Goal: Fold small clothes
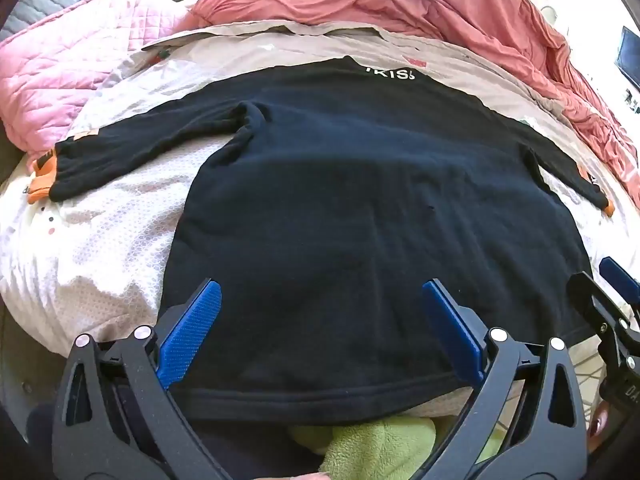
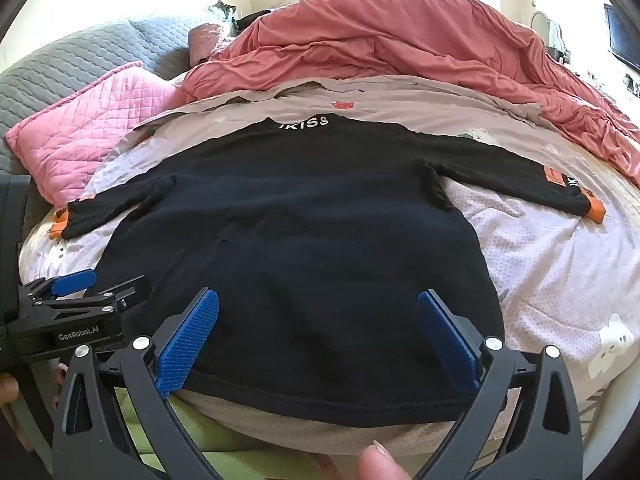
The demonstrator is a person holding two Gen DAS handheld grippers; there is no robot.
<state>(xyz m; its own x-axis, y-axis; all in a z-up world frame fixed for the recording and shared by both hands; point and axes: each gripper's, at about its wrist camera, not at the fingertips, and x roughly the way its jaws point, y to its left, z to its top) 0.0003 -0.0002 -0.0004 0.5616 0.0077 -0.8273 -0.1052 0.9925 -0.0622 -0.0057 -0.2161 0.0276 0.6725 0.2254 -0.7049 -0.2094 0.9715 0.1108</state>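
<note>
A black long-sleeved shirt [image 1: 340,200] with orange cuffs and white collar lettering lies flat, back up, on the bed, hem nearest me, sleeves spread to both sides. It also shows in the right wrist view [image 2: 296,240]. My left gripper [image 1: 320,292] is open and empty, its blue pads over the hem's left part. My right gripper [image 2: 318,304] is open and empty over the hem's right part. The right gripper shows at the right edge of the left wrist view [image 1: 612,304]; the left gripper shows at the left of the right wrist view [image 2: 80,296].
The bed has a pale patterned sheet [image 2: 552,264]. A rumpled red duvet [image 2: 400,40] lies behind the shirt, a pink quilted pillow [image 2: 92,128] at the left. Green fabric [image 1: 384,448] lies below the bed's near edge.
</note>
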